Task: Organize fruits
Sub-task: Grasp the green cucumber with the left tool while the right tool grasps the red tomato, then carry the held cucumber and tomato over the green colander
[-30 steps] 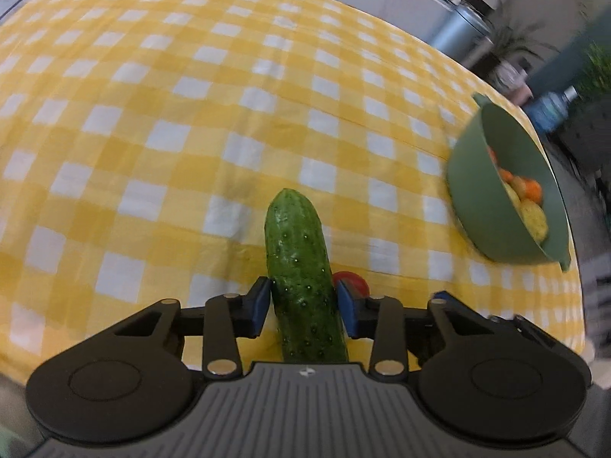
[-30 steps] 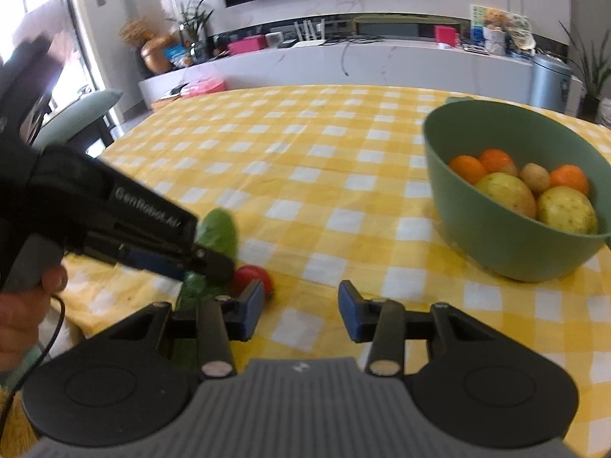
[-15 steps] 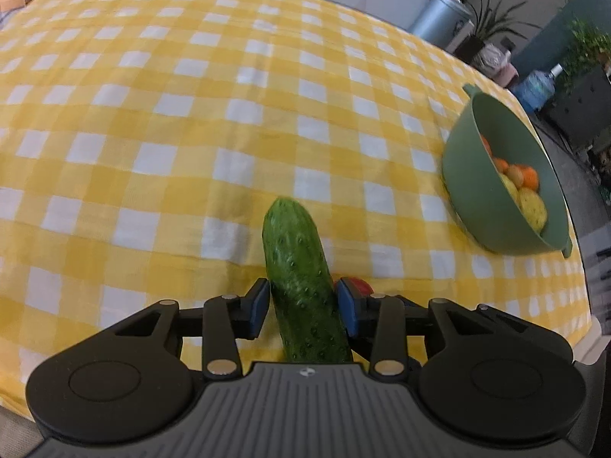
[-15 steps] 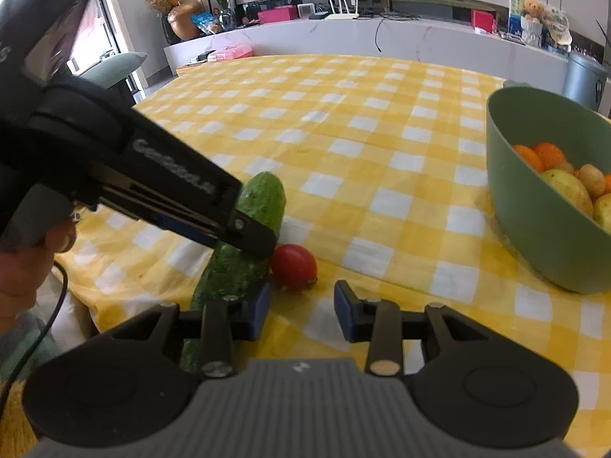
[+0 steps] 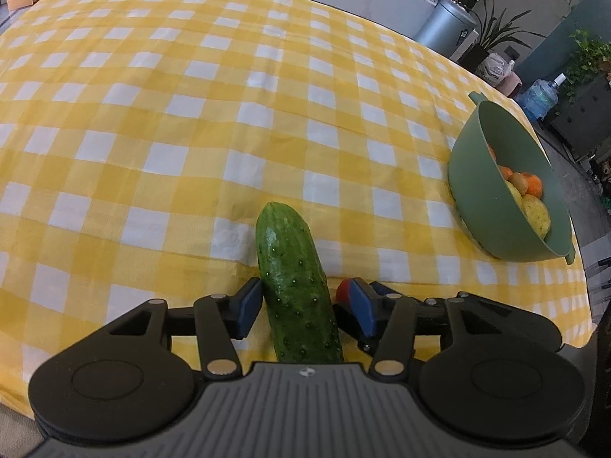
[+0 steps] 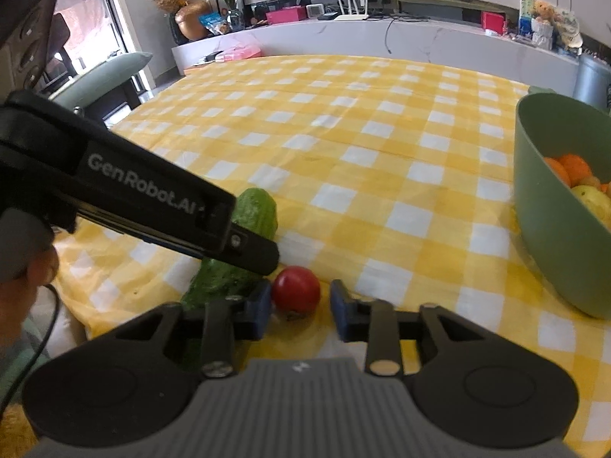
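A green cucumber (image 5: 294, 278) lies on the yellow checked tablecloth (image 5: 191, 114) between the fingers of my left gripper (image 5: 303, 294). Its jaws are opening, with a gap showing at the right pad (image 5: 361, 307). A small red tomato (image 6: 296, 292) sits just right of the cucumber (image 6: 256, 210). My right gripper (image 6: 299, 297) straddles the tomato with jaws closing; a gap remains at the right pad. The left gripper's black body (image 6: 152, 198) crosses the right wrist view above the cucumber. The tomato (image 5: 341, 290) peeks out behind the left gripper's right finger.
A green bowl (image 5: 477, 175) holding oranges and yellow fruit stands at the table's right side, also seen as the bowl (image 6: 553, 248). A hand (image 6: 23, 278) grips the left tool. A green chair (image 6: 110, 72) and a grey bin (image 5: 446, 30) stand beyond the table.
My left jaws have spread away from the cucumber they gripped. The right gripper has come forward to the tomato, and its jaws have narrowed around it.
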